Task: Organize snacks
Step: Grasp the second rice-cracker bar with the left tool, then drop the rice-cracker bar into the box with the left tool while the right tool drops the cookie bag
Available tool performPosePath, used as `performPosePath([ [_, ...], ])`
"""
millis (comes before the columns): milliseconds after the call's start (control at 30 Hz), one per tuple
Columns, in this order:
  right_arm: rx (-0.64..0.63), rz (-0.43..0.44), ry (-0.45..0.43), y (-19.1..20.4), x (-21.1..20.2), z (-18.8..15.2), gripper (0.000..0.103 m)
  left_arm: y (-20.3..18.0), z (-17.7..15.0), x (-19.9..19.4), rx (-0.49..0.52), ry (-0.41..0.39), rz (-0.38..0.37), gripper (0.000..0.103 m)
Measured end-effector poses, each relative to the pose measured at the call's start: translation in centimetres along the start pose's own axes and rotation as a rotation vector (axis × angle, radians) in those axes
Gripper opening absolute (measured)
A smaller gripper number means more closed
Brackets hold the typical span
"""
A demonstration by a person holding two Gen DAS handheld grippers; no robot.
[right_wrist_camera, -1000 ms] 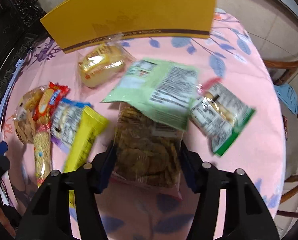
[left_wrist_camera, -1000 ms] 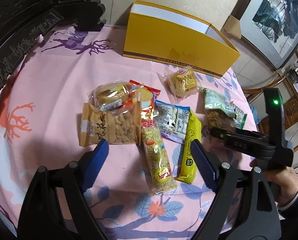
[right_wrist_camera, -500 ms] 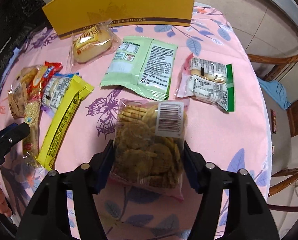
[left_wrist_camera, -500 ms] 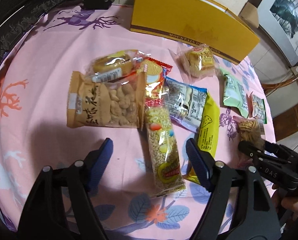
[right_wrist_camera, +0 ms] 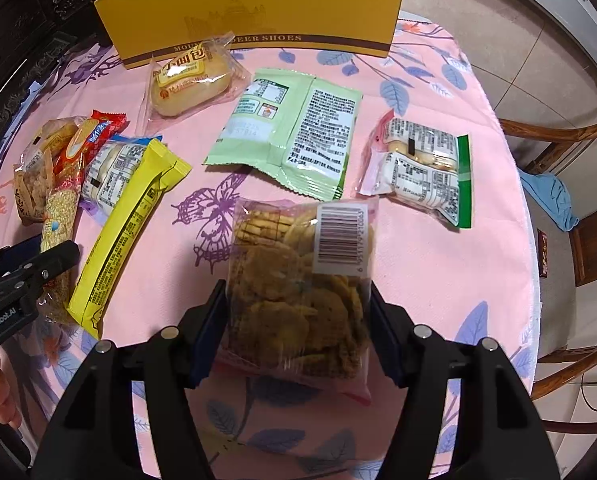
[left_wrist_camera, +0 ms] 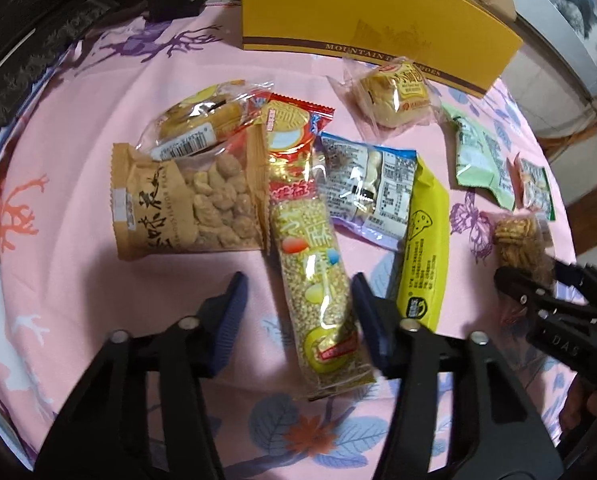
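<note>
My right gripper is shut on a clear bag of brown crackers with a barcode label, held above the pink tablecloth. The bag also shows in the left wrist view. My left gripper is open, its jaws either side of a long yellow puffed-grain bar, low over it. Beside the bar lie a yellow wafer pack, a blue-edged biscuit pack and a brown peanut bag. A yellow shoe box stands at the back.
A wrapped bun, a pale green packet and a green-edged biscuit pack lie on the right half of the cloth. A red cookie pack and a cake pack lie left. Wooden chairs stand past the table's right edge.
My left gripper has dropped and moved forward, so its jaws now straddle the grain bar. My right gripper has pulled the cracker bag back from the green packet and holds it nearer me.
</note>
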State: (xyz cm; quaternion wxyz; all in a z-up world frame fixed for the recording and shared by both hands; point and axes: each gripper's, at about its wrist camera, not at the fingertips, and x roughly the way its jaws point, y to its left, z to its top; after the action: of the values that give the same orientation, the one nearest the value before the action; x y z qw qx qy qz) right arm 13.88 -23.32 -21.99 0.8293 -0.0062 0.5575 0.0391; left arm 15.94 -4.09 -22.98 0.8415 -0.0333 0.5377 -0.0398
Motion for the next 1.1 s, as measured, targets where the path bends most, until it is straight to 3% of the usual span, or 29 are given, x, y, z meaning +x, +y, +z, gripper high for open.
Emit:
performPosePath([
  [33,0.0,-0.001,0.0,0.0,0.0,0.0,0.066,-0.2,0.0,-0.1,0.011,0.002,-0.008,0.033],
  [233,0.001,0.01,0.001,-0.3,-0.1,0.2,0.063,-0.5,-0.3,-0.5,0.017,0.002,-0.04,0.031],
  [600,0.128,0.133,0.011,-2.2,-1.3,-0.2,0.055,-0.3,-0.1,-3.3,0.013,-0.066,-0.072,0.03],
  [900,0.13,0.174,-0.066,-1.9,-4.7,1.0,0.054,0.8,0.9,-5.5,-0.023,-0.12,-0.078,0.03],
  [1100,0.127,0.203,-0.194,-2.3,-8.5,4.8,0.054,1.1,4.3,-7.6,-0.024,-0.209,-0.076,0.03],
])
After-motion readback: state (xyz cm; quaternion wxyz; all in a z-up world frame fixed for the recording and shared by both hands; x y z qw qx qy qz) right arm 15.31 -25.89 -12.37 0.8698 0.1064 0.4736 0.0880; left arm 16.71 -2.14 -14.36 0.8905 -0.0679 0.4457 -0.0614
